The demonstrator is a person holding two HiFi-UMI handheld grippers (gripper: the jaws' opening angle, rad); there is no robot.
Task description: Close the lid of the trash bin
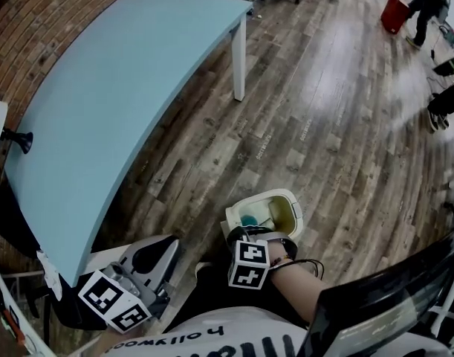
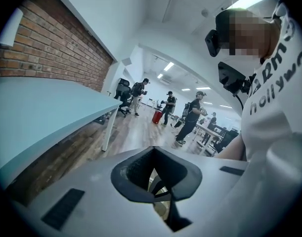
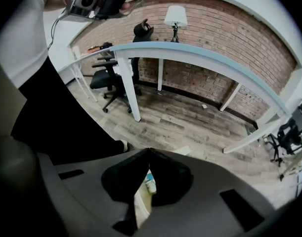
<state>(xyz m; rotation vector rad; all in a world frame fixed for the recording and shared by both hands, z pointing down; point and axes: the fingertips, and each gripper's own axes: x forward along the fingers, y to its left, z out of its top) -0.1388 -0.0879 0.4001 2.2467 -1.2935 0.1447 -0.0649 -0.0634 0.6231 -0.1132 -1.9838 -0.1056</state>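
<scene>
The right gripper sits low in the centre of the head view, just at the near edge of the bin. Its own view shows the jaws clenched tip to tip, with nothing caught between them. Through the slot behind the tips that view shows the bin's pale inside and a teal item lying in it. The left gripper is at the lower left of the head view, well apart from the bin. It is likewise clenched on nothing, and its view looks out level across the room rather than down.

The bin stands on the floor, below and right of the table, with its mouth open to the camera. A pale flap on its near-left edge looks like the raised lid, though the right gripper covers part of it and I cannot be sure.

The step in hand seems to be reaching that lid. Closed jaws should serve well here, since a lid like this is likely better nudged than gripped:
- Bring the tips behind the flap's free edge.
- Push it over toward the far rim in an arc about the hinge.
- Ease off as it drops, so that it seats instead of slamming.

The bin looks light and may slide or tip if pushed sideways, so the force should go down and across. The left gripper could steady the rim if needed.
</scene>
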